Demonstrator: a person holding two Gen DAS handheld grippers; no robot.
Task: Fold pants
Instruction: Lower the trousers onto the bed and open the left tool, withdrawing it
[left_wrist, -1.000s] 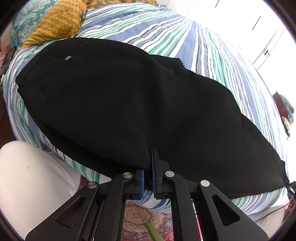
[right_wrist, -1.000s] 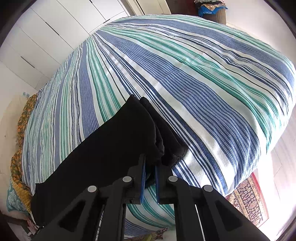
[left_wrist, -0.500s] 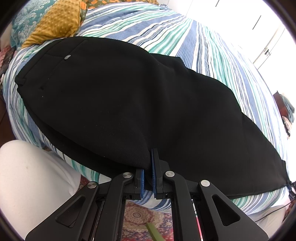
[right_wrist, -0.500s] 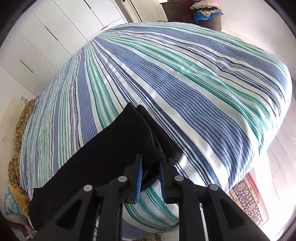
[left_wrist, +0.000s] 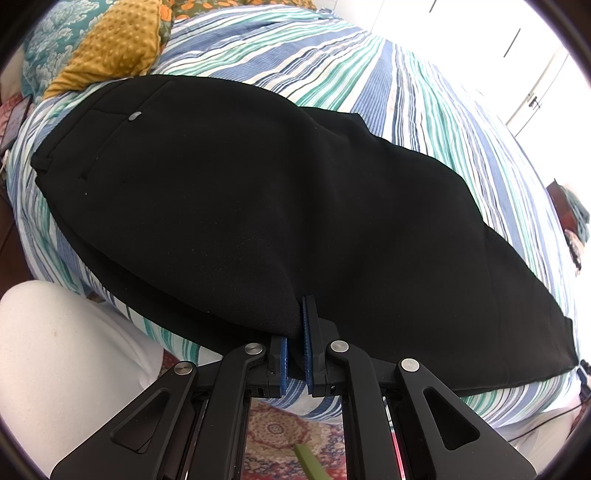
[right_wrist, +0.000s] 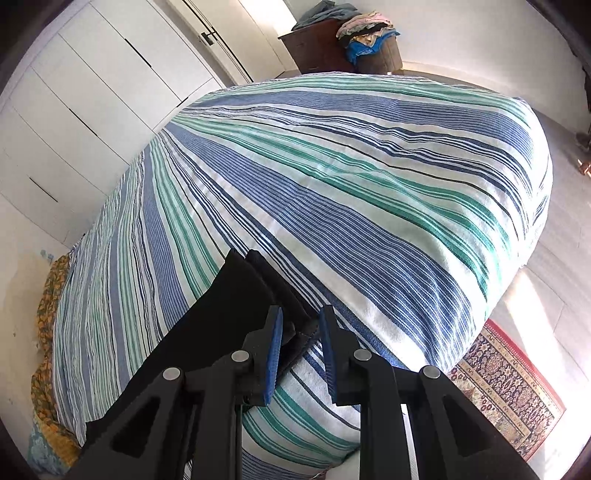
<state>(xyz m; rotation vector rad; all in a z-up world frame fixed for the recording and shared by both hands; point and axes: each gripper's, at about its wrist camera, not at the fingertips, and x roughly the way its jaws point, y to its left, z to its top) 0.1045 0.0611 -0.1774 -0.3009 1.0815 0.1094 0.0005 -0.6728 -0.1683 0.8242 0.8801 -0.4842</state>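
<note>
Black cloth fills most of the left wrist view: the pants (left_wrist: 258, 206) lie flat on the striped bed (left_wrist: 424, 92), one leg laid over the other, near the bed's near edge. Their long axis runs across that view, from the waistband with its small button (left_wrist: 135, 116) at the upper left, beside the yellow pillow (left_wrist: 114, 48), down to the leg ends at the lower right.

That lie explains the two grips. The left gripper (left_wrist: 295, 332) has its jaws narrowed tight on a fold of the near edge, about midway along the pants; this probably pins the layers so they keep their line. The right gripper (right_wrist: 299, 336) sits at the leg ends (right_wrist: 273, 291), where the hems point toward the foot of the bed. Its jaws have just been opening and stand partly apart; the hem corner is between them, though the pads do not seem to press it, and the view there is too dark to be certain. I read this as the legs set down straight, ready for a crosswise fold toward the waistband.
</note>
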